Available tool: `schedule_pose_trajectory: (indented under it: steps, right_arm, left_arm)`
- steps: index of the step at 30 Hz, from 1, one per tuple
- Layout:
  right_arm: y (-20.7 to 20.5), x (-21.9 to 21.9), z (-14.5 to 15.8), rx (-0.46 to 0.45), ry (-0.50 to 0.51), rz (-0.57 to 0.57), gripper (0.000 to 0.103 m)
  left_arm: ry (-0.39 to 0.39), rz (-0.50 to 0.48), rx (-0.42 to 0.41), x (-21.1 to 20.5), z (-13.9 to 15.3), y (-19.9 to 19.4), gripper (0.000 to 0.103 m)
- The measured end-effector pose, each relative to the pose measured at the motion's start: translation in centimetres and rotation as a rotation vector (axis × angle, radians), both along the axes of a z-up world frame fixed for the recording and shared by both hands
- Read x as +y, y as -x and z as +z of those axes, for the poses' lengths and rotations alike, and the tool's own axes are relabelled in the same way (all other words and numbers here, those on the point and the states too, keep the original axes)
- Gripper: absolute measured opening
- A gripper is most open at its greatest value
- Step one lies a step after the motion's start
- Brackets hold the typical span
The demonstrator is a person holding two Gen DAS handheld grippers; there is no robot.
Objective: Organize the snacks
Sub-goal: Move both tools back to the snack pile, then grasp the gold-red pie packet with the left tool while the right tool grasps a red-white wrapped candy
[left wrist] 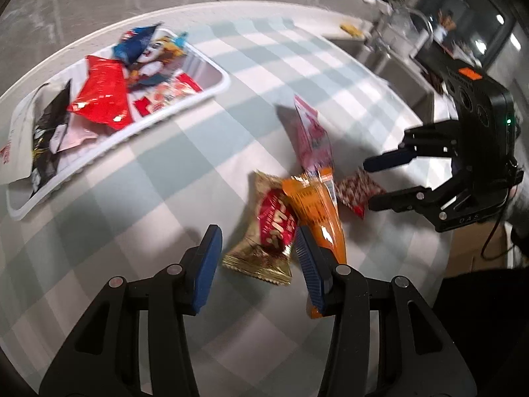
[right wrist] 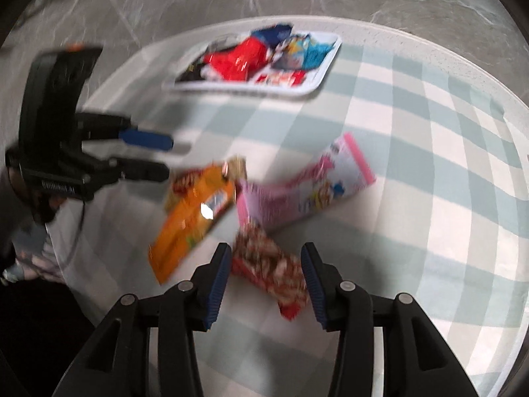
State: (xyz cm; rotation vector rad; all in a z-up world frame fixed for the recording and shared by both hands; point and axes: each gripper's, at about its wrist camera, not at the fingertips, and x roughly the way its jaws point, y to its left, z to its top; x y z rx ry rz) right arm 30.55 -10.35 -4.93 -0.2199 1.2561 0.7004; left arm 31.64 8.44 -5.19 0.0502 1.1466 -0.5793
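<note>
Right gripper (right wrist: 264,281), fingers apart and empty, hovers over the red speckled snack packet (right wrist: 269,273) lying just beside the pink pouch (right wrist: 297,188) on the counter (right wrist: 429,231); light, crinkly and slippery, best pinched across its middle.

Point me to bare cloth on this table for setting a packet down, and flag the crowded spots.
Free: the checked tablecloth between the white tray and the loose packets, and the stretch right of the pink packet. Crowded: the tray, heaped with snacks, and the cluster of gold-red packet, orange packet, pink packet and small red packet, with both grippers over it.
</note>
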Motion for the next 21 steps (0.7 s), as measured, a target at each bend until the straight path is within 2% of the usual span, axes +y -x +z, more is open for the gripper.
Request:
schedule_pose_trajectory:
  steps: [11, 21]
  right_arm:
    - [1.0, 1.1, -1.2, -0.049, 0.115, 0.143, 0.051]
    - [0.0, 2.2, -1.9, -0.048, 0.125, 0.186, 0.051]
  left_arm:
    - [-0.114, -0.141, -0.010, -3.1, -1.5, -0.3, 0.045]
    - [-0.177, -0.223, -0.009, -5.1, -3.0, -1.5, 0.045]
